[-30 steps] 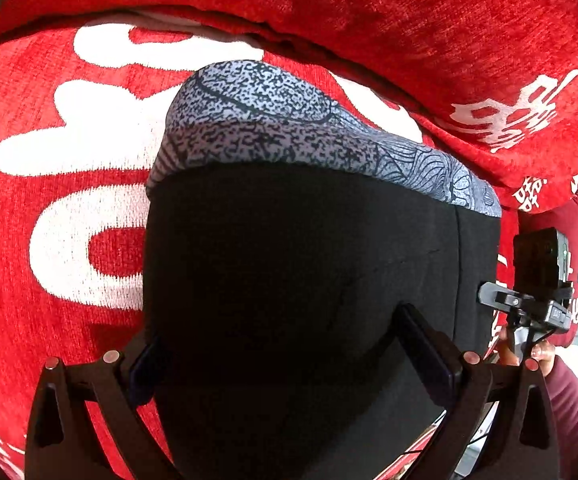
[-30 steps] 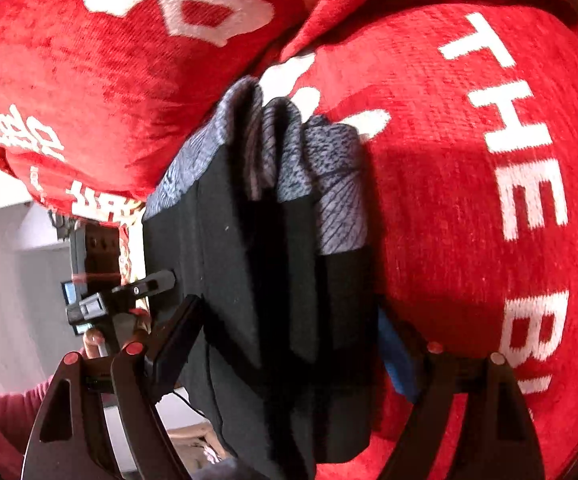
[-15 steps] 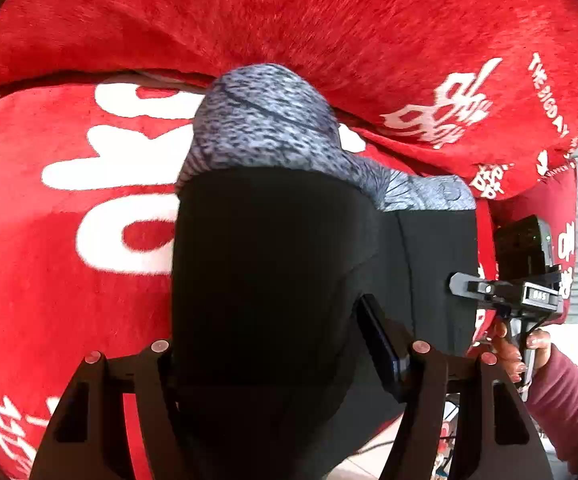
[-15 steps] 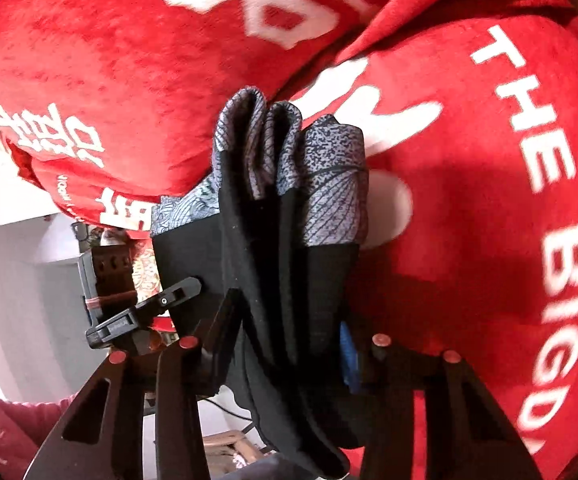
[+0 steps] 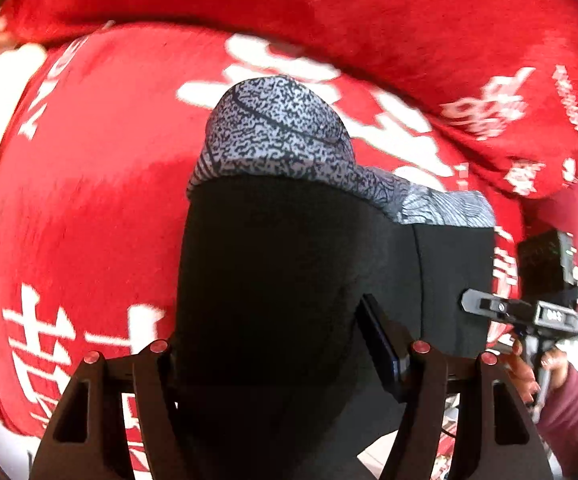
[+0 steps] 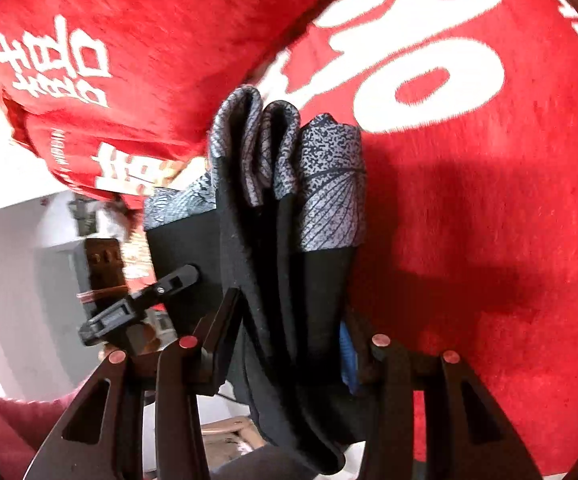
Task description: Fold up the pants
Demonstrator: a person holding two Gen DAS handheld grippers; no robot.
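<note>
Left gripper [image 5: 273, 344] clamped on the black body of the pants [image 5: 289, 280]; its jaws have just been closing, cloth bunched thick between them. Right gripper [image 6: 289, 340] likewise pinching the stacked layers of the same bundle, jaws just closed in, fabric filling the gap.

Red blanket [image 5: 89, 208] with white lettering spreads under and behind everything (covers what looks like a cushioned seat and backrest). The pants hang held above it, apparently clear of the surface, though the underside is hidden.

Bundle is already compact: the right wrist view shows several layers side by side, the grey patterned waistband [image 6: 329, 184] edges lined up at the far end. Most of the folding looks done. Likely left: set the stack down, or one last fold, then release.

A hand [image 5: 529, 368] in a maroon sleeve grips the right tool's handle at frame edge.
</note>
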